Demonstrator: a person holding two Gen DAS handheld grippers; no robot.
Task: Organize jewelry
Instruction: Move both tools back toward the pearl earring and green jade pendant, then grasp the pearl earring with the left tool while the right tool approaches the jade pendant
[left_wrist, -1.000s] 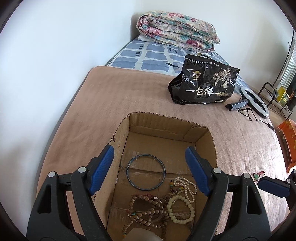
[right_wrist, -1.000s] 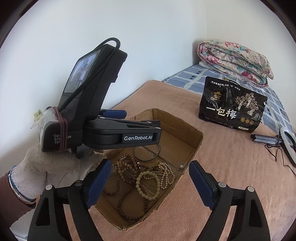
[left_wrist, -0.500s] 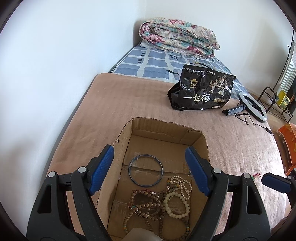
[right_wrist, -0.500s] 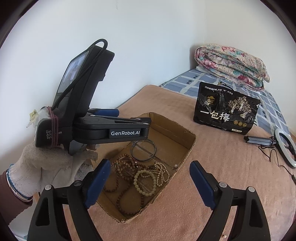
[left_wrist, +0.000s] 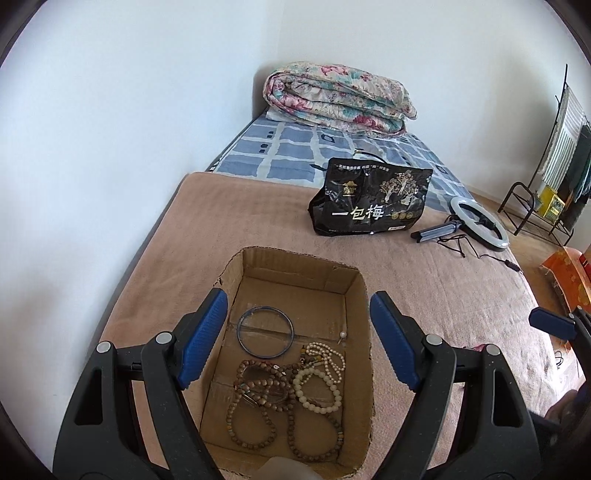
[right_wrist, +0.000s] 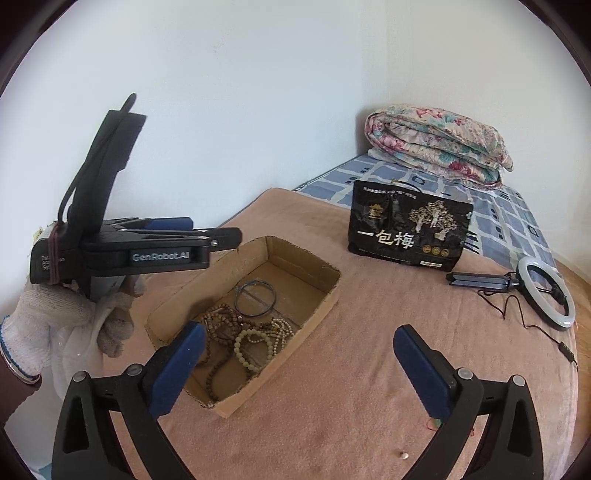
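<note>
An open cardboard box (left_wrist: 360, 288) (right_wrist: 321, 310) sits on the brown blanket. Inside lie a blue-grey bangle (left_wrist: 265, 331) (right_wrist: 255, 298), brown wooden bead strands (left_wrist: 258, 391) (right_wrist: 221, 325), a pale green bead bracelet (left_wrist: 317, 388) (right_wrist: 253, 347) and a white pearl strand (left_wrist: 328, 356). My left gripper (left_wrist: 297, 332) is open and empty, held above the box. My right gripper (right_wrist: 297, 363) is open and empty, over the box's near right side. A small red and green trinket (right_wrist: 433, 424) and a pale loose bead (right_wrist: 404, 455) lie on the blanket by the right finger.
A black snack bag (left_wrist: 371, 197) (right_wrist: 408, 230) stands behind the box. A ring light with cable (left_wrist: 480, 225) (right_wrist: 546, 291) lies at the right. A folded floral quilt (left_wrist: 338, 98) is against the far wall. A wall runs along the bed's left.
Both grippers have pulled up and back from the box, so it looks smaller and lower in both views. The jewelry in the box has not moved.
</note>
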